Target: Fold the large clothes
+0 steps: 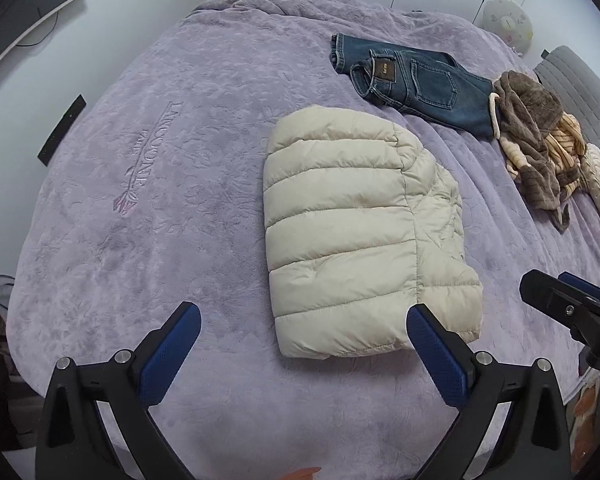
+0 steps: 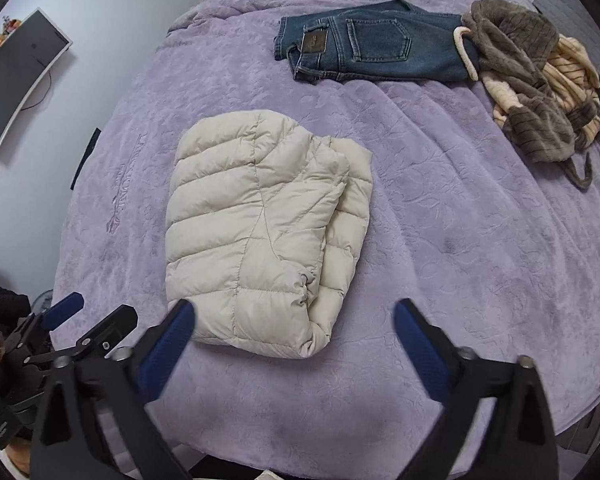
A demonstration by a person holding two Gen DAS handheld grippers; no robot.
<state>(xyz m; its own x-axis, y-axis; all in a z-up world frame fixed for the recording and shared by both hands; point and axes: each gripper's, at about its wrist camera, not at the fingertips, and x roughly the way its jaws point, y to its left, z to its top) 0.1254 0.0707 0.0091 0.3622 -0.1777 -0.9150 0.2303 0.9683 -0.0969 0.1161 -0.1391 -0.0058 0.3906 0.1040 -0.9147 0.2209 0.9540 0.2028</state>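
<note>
A cream quilted puffer jacket [image 1: 352, 232] [image 2: 260, 224] lies folded into a compact rectangle on the purple bed blanket [image 1: 140, 200] [image 2: 460, 240]. My left gripper [image 1: 303, 314] hangs open above the jacket's near edge, and nothing sits between its blue pads. My right gripper [image 2: 295, 308] is also open and empty over the jacket's near right corner. Each gripper shows in the other's view: the right one [image 1: 548, 284] at the right edge, the left one [image 2: 100, 308] at the lower left. Neither touches the jacket.
Folded blue jeans [image 1: 428, 84] [image 2: 372, 44] lie at the far side of the bed. A crumpled brown and cream striped fleece garment [image 1: 536, 136] [image 2: 540, 80] lies to their right. A monitor [image 1: 20, 12] [image 2: 16, 76] is beyond the bed on the left.
</note>
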